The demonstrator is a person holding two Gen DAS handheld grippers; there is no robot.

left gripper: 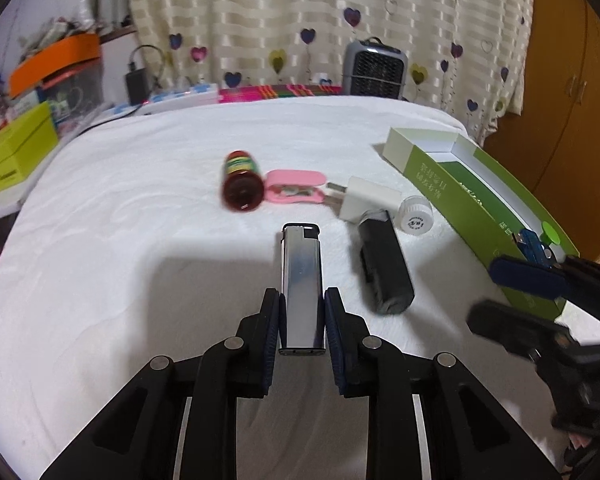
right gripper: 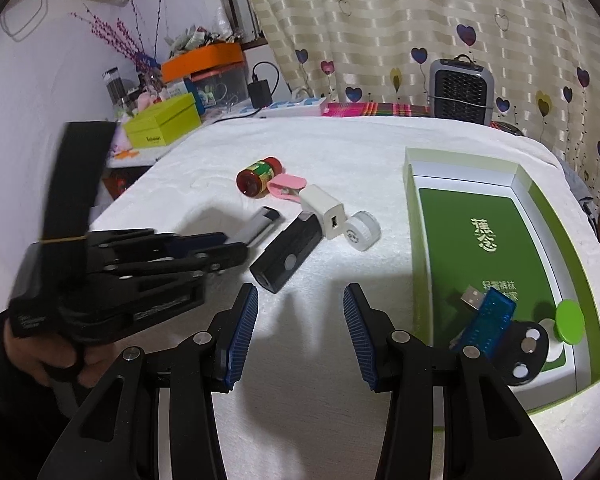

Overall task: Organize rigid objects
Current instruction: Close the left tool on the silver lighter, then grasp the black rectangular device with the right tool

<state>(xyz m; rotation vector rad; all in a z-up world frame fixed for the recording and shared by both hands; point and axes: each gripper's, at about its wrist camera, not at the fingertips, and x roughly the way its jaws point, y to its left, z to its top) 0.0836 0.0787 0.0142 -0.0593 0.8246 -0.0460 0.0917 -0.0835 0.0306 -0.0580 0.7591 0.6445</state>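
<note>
1. The left gripper (left gripper: 302, 300) is closed on the silver lighter (left gripper: 302, 280); its two pads press the lighter's long sides near the lower end, and the black cap of the lighter points to 12 o'clock in the left wrist view
2. The right gripper (right gripper: 300, 320) is open and holds nothing; white cloth shows between its blue pads (right gripper: 242, 332)
3. The surface (left gripper: 140, 240) is covered with a white cloth, and the small things lie on it in a loose group
4. At 3 o'clock from the lighter lies a black rectangular device (left gripper: 384, 260), just beside it but not touching
5. At 12 o'clock of this device is a white USB charger (left gripper: 370, 198), and a white round cap (left gripper: 416, 214) lies beside the charger at its 3 o'clock
6. At 11 o'clock from the lighter a dark red small bottle (left gripper: 242, 182) lies on its side, touching a pink clip (left gripper: 296, 188)
7. In the right wrist view the open green box (right gripper: 412, 240) is at 3 o'clock of the right gripper; inside it lie a blue USB stick (right gripper: 484, 320), a green round piece (right gripper: 570, 322) and a black disc with white dots (right gripper: 528, 354)
</note>
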